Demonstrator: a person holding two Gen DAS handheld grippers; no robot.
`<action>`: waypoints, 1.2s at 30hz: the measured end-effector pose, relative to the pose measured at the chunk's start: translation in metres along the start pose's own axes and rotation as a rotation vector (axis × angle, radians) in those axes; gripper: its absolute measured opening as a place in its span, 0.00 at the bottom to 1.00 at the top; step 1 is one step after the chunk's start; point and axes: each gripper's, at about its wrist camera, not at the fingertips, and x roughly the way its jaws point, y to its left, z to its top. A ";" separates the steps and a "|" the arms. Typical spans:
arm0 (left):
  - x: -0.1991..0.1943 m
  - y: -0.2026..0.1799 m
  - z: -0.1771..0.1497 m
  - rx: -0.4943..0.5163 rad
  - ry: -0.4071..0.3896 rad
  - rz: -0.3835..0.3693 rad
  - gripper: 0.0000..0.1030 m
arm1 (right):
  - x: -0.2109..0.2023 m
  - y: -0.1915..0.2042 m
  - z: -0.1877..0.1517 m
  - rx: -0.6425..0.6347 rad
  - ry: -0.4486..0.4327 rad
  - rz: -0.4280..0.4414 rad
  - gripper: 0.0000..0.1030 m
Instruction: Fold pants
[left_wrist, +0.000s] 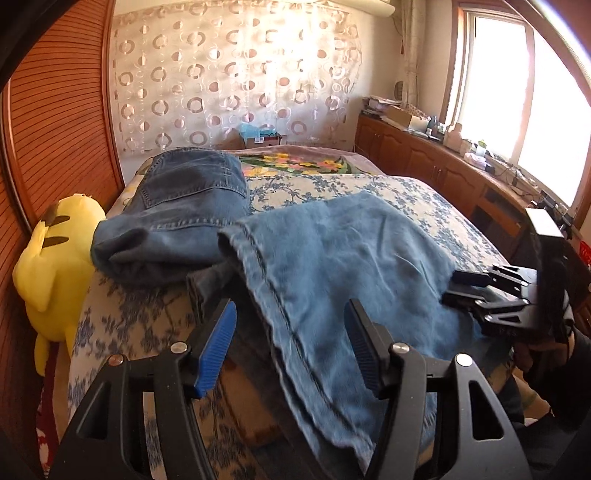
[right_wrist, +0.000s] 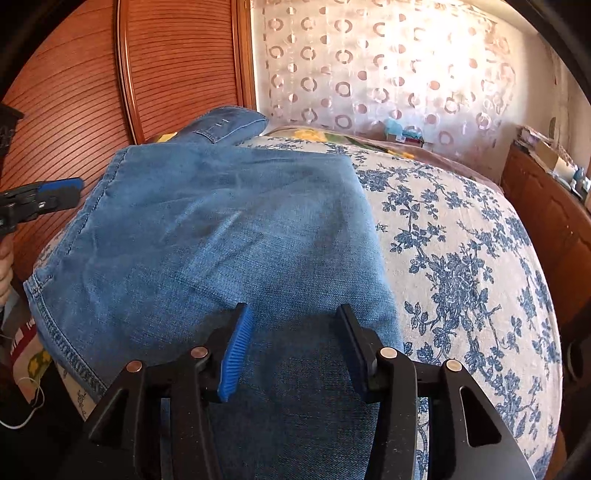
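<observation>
Now my left gripper (left_wrist: 290, 345) has its blue-padded fingers (left_wrist: 216, 349) spread apart above the faded blue denim pants (left_wrist: 332, 258); a seamed leg runs under the gap, but neither pad presses on it. My right gripper (right_wrist: 293, 345) also stands released, its fingers parted over the denim with nothing pinched between them. From the left view I can see that gripper at the right edge of the cloth (left_wrist: 491, 299), and from the right view the left one shows at the far left, clear of the fabric (right_wrist: 48, 195).

The pants lie on the bed's white cover printed with blue flowers (right_wrist: 461, 258), one leg folded back over the rest, the darker seat and pocket end lying towards the far left corner. A yellow plush toy (left_wrist: 55, 266) leans beside the bed against the ribbed wooden wardrobe door (left_wrist: 62, 122).
</observation>
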 end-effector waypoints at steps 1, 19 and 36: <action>0.004 0.000 0.003 0.001 0.005 0.000 0.60 | 0.000 0.000 -0.001 -0.001 -0.002 -0.001 0.48; 0.051 0.037 0.023 -0.089 0.057 -0.041 0.55 | -0.005 -0.003 -0.005 0.011 -0.016 0.003 0.48; -0.005 0.020 0.026 -0.026 -0.085 0.044 0.08 | -0.006 -0.003 -0.005 0.016 -0.018 0.005 0.48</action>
